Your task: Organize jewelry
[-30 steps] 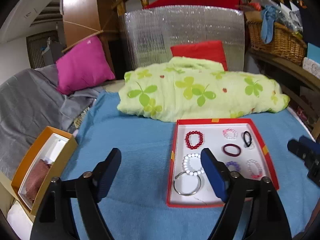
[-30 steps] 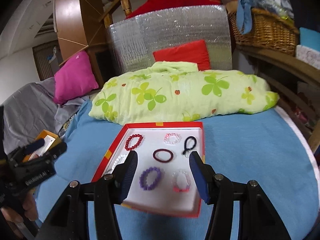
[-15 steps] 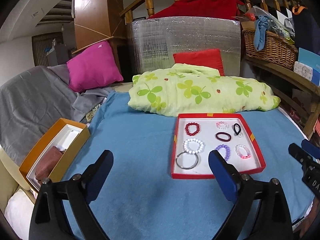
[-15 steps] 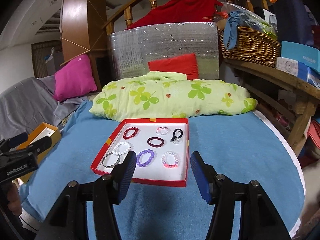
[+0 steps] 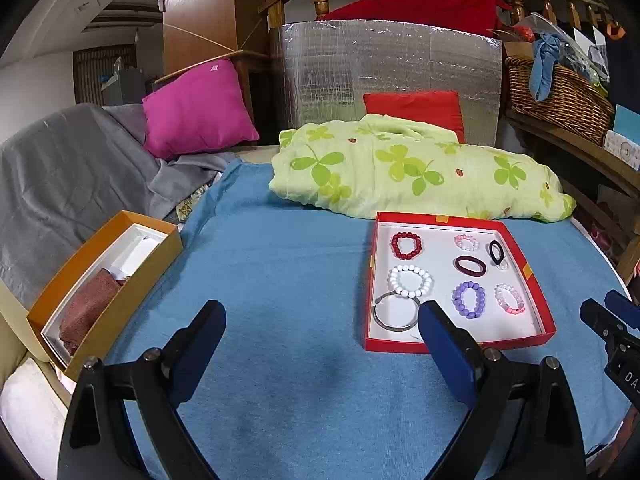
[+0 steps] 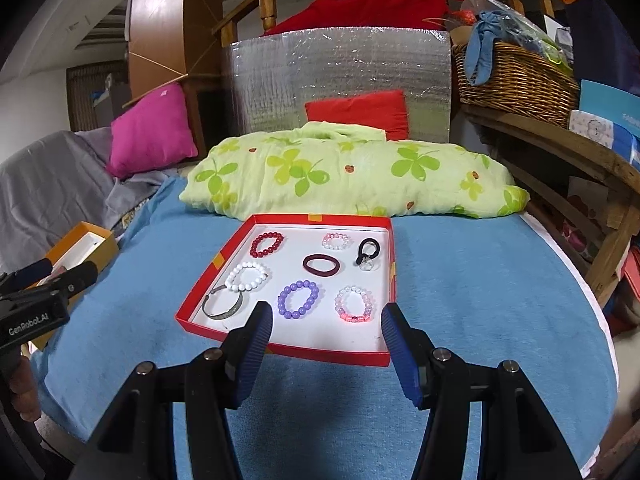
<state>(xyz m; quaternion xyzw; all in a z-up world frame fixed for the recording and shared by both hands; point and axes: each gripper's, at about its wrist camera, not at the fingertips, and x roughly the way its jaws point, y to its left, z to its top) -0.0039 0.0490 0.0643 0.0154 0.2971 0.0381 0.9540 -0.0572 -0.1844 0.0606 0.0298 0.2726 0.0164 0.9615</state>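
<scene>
**Pulled back from the tray, both grippers wide and empty**

Drawn back from a second ago: then close over the red tray [image 6: 288, 350], now with blue bedcover showing in front of both grippers and the whole tray in sight. Jewelry unchanged in its places.

Left gripper [image 5: 320, 320]: released, fingers spread wide, holding nothing, hovering over bare blue bed [image 5: 280, 264]. Tray ahead and to its right, with its right finger overlapping the tray's near left corner beside the metal bangle [image 5: 396, 314]. Orange box [image 5: 100, 280] well off to its left, at the bed's edge.

Right gripper [image 6: 326, 316]: also released and empty, aimed nearly straight at the tray's near edge. Purple bead bracelet [image 6: 299, 299] just ahead, slightly left of centre; pink bead bracelet [image 6: 355, 304] just ahead, slightly right. White bead bracelet [image 6: 247, 276] touching the bangle at the tray's left side. Red bead bracelet [image 6: 267, 243], pale pink bracelet [image 6: 337, 241], dark red hair tie [image 6: 321, 265] and black hair tie [image 6: 367, 250] farther back.

Probably the right gripper for either near bracelet, being squarer to the tray and nearer; the left better placed for the bangle or white beads. All pieces flat rings with no useful long axis, so likely a pinch across one side of the loop from above.
</scene>
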